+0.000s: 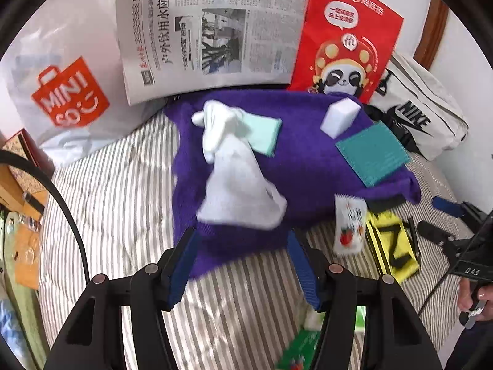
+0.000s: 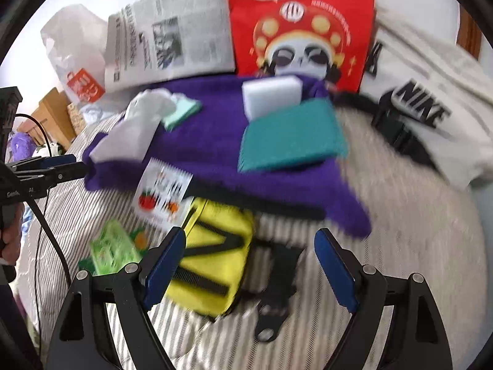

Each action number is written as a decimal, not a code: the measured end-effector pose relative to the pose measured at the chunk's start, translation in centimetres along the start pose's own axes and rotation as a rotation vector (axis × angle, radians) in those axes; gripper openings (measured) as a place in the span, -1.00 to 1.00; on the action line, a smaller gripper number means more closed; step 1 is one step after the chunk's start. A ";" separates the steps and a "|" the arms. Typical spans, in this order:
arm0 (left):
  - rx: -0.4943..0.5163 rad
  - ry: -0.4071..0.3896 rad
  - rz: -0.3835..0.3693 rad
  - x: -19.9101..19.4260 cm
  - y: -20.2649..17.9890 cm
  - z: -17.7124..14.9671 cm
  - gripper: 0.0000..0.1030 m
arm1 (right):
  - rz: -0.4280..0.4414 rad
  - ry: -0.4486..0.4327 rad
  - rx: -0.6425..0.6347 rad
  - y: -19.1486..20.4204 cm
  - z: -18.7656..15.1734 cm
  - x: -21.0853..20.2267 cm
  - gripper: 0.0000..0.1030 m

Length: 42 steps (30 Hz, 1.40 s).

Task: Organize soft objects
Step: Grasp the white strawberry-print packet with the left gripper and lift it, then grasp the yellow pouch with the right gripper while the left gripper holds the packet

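Observation:
A purple towel [image 1: 295, 166] lies on the striped bed, also in the right wrist view [image 2: 209, 141]. On it lie a white sock [image 1: 237, 182], a mint sponge [image 1: 265, 132], a white foam block [image 1: 340, 117] and a teal cloth [image 1: 372, 154]. My left gripper [image 1: 243, 262] is open and empty just before the towel's near edge. My right gripper [image 2: 249, 265] is open and empty above a yellow pouch [image 2: 215, 265]. The teal cloth [image 2: 289, 141] and white block [image 2: 271, 95] lie beyond it.
A newspaper [image 1: 212, 30], red panda bag [image 1: 345, 37], Miniso bag [image 1: 67, 92] and white Nike bag [image 1: 422, 114] stand along the wall. A white snack packet [image 2: 163, 194], a green packet [image 2: 111, 249] and a black buckle [image 2: 274, 286] lie on the striped bedding [image 1: 117, 203].

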<state>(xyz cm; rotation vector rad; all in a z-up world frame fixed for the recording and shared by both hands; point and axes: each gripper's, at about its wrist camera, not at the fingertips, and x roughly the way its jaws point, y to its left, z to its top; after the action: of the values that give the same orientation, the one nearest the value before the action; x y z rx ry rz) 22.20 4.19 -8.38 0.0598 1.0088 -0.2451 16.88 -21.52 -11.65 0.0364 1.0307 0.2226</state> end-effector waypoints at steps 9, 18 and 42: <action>-0.003 0.014 -0.115 0.5 -2.8 -3.0 0.13 | 0.048 0.035 0.071 -0.1 -3.5 0.1 0.65; 0.065 0.046 -0.213 3.7 -6.9 -1.6 0.10 | 0.023 0.035 0.156 -3.9 -5.6 -1.6 0.65; 0.120 -0.003 -0.325 4.0 -8.1 -1.1 -0.89 | 0.029 0.029 0.175 -3.6 -5.7 -1.6 0.65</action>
<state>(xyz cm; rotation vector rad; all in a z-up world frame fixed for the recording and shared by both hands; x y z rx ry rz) 21.49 -4.17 -11.81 0.0042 0.9973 -0.6027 11.86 -25.81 -13.70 0.2078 1.0770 0.1593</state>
